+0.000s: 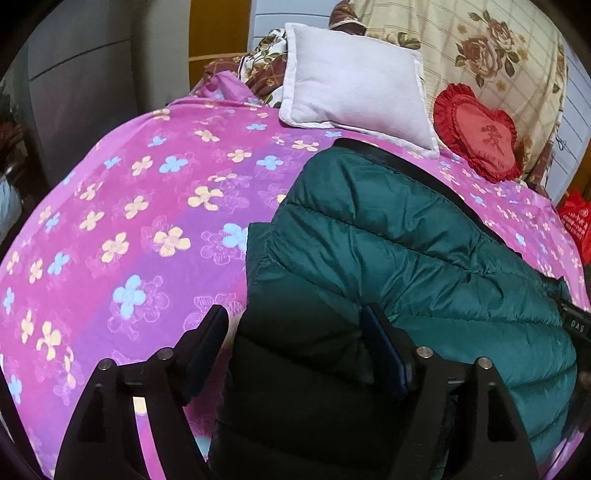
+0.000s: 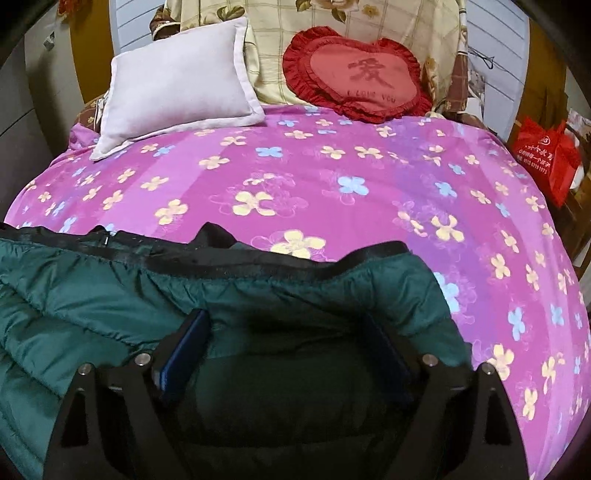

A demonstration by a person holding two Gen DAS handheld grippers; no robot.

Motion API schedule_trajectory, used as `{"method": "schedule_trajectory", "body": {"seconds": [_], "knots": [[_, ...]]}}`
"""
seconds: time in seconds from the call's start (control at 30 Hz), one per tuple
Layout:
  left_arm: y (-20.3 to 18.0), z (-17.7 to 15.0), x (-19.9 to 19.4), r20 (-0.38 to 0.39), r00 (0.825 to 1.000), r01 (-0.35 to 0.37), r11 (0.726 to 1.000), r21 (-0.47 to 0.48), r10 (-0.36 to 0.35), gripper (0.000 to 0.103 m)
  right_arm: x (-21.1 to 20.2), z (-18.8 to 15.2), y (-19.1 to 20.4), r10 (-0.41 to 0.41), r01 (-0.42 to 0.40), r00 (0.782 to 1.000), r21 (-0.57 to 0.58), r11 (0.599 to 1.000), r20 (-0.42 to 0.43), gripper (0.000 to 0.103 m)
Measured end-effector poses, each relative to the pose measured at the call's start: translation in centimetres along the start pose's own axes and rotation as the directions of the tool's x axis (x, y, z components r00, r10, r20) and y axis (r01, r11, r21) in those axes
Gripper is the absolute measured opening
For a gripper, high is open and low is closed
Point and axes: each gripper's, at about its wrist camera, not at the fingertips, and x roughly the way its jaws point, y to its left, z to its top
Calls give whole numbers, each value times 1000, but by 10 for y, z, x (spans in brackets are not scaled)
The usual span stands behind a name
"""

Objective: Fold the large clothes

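Note:
A dark green quilted puffer jacket [image 1: 388,236] lies folded on the pink flowered bedspread [image 1: 140,206]. In the left wrist view my left gripper [image 1: 295,325] stands open over the jacket's near left edge. Its left finger [image 1: 212,332] hangs over the sheet, clear of the fabric, and its right finger [image 1: 376,332] is over the jacket. In the right wrist view the jacket [image 2: 92,295] shows its black zipper edge along the far side. My right gripper [image 2: 286,328] is open above the jacket's right end, with the fabric below and between the fingers, not pinched.
A white pillow [image 2: 177,88] and a red heart-shaped cushion [image 2: 358,77] lean at the head of the bed against a floral quilt [image 2: 354,14]. A red bag [image 2: 543,155] stands beside the bed on the right. Bedspread [image 2: 332,184] stretches beyond the jacket.

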Motion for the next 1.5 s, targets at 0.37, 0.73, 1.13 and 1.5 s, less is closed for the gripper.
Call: {"method": "schedule_trajectory", "body": {"seconds": [0.37, 0.73, 1.13, 1.5], "knots": [[2, -3, -1, 2, 1000, -1, 1000, -7, 1, 57, -84, -36, -2, 105, -106, 989, 2, 994, 102, 89], [-1, -5, -2, 26, 1000, -16, 1000, 9, 15, 58, -65, -75, -10, 72, -71, 992, -6, 997, 103, 89], [0, -10, -17, 48, 998, -34, 999, -4, 34, 58, -131, -100, -24, 146, -160, 978, 82, 984, 150, 89], [-10, -26, -53, 86, 996, -22, 998, 51, 17, 58, -110, -122, -16, 88, -89, 995, 41, 995, 38, 94]]}}
